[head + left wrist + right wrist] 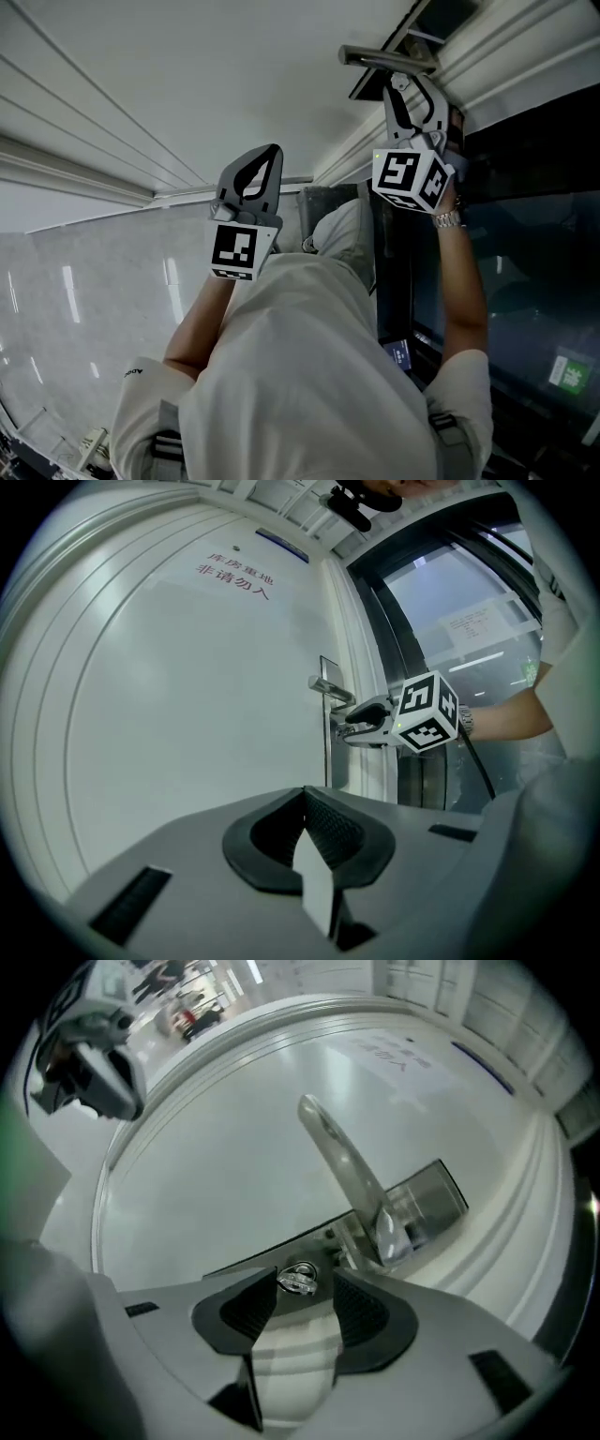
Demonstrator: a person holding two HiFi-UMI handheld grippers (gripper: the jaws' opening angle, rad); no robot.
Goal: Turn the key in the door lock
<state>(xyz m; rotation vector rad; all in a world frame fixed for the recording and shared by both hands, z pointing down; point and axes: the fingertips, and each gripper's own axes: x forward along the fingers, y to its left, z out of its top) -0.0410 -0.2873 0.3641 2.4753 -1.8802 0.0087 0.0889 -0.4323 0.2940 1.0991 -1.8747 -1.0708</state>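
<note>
A white door [187, 696] carries a silver lever handle [342, 1162] on a metal lock plate [427, 1199]. A small silver key [298, 1280] sits in the lock below the handle. My right gripper [305, 1286] is open, its dark pads on either side of the key with a gap on both sides. In the head view the right gripper [410, 89] is up against the handle [389, 58]. My left gripper [260, 164] is shut and holds nothing, back from the door and apart from the lock. The left gripper view shows its closed jaws [305, 810] and the right gripper [354, 726] at the handle [328, 688].
Dark glass panels [525, 253] stand beside the door frame. Red characters [232, 574] are printed high on the door. The person's white shirt [309, 375] fills the lower head view. A door closer [352, 506] is mounted at the door's top.
</note>
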